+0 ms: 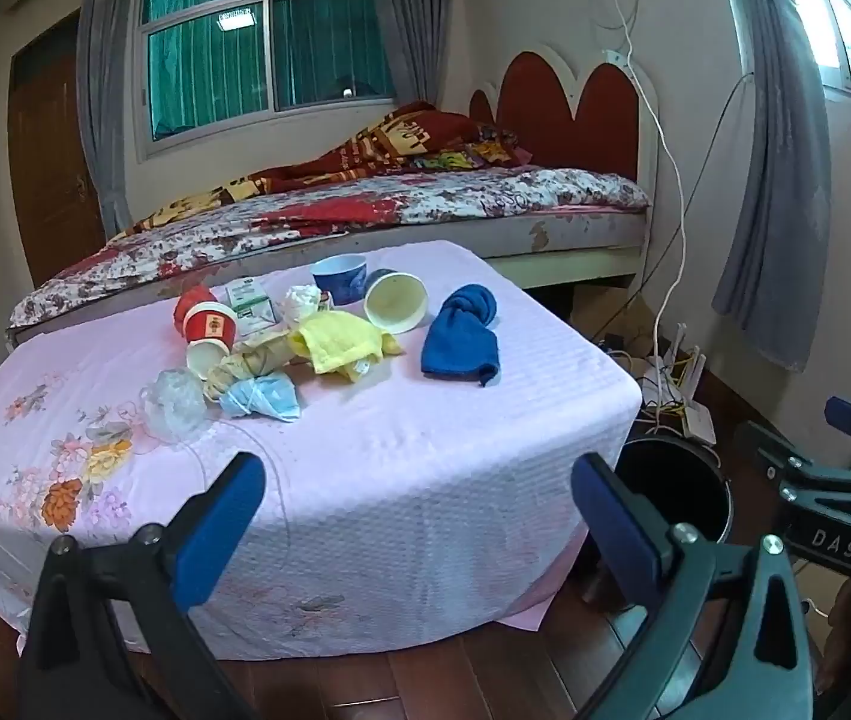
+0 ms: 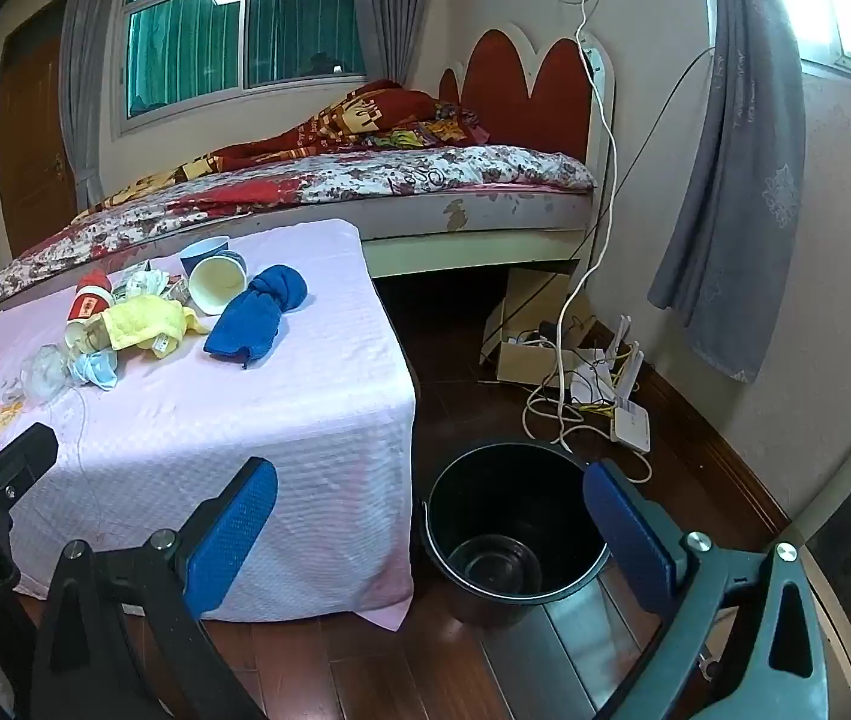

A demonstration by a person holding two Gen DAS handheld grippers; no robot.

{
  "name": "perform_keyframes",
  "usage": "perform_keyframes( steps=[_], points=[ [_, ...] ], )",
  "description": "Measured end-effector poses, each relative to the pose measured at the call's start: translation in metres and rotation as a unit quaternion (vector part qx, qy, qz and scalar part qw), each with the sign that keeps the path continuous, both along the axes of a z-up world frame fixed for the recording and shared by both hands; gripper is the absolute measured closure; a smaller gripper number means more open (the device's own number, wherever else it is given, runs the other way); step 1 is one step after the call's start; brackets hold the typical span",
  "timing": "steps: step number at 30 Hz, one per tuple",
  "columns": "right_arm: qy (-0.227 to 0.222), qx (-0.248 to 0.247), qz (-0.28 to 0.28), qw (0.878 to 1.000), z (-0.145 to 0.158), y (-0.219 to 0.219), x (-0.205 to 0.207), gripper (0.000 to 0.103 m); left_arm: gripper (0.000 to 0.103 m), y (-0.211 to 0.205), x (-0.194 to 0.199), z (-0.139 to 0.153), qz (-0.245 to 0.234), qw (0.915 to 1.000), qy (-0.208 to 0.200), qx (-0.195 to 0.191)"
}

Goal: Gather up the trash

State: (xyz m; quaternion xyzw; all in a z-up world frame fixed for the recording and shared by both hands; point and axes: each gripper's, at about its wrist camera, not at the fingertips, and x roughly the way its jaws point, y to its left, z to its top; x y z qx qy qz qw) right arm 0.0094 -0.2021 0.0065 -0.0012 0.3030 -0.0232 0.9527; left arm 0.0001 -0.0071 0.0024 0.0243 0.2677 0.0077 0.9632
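Left gripper (image 1: 419, 510): blue-padded jaws spread wide, nothing between them, hovering over the near edge of a table covered with a pink cloth (image 1: 365, 468). Right gripper (image 2: 431, 516): jaws likewise wide apart and empty, hanging over the wooden floor off the table's right corner. Each gripper shows at the edge of the other's view.

Directly beneath and between the right gripper's jaws: a black bucket (image 2: 515, 516), upright on the floor, just beside the table's corner; its bottom looks bare. From the left gripper it sits low and to the right.

Ahead of the left gripper, on the cloth, the trash lies in a loose cluster. Nearest: a crumpled clear plastic wad (image 1: 176, 399), then a light blue face mask (image 1: 263, 399) just beside it. Behind these, a red paper cup (image 1: 209, 330) on its side, mouth toward the gripper, and a yellow cloth (image 1: 344, 345) bunched up against a tan wrapper. Right of the cluster and a little apart: a blue towel (image 1: 464, 333), twisted.

Further on: a cream paper cup (image 1: 395, 303) tipped over, mouth facing the gripper; a blue bowl (image 1: 338, 279) upright behind it; a small green-and-white carton (image 1: 251, 303); a crumpled white tissue (image 1: 305, 303).

Beyond the table: a bed (image 1: 365, 210) with floral cover and red headboard. Far right of the right gripper, along the wall: tangled cables and a white router (image 2: 632, 426).
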Motion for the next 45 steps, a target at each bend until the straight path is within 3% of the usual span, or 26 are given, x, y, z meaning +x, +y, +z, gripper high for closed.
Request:
perform_keyframes(
  steps=[45],
  points=[
    [0.002,-0.001,0.000,1.000,-0.002,0.002,0.002,0.000,0.001,0.011,0.000,-0.002,0.001,1.0000,0.003,-0.005]
  ],
)
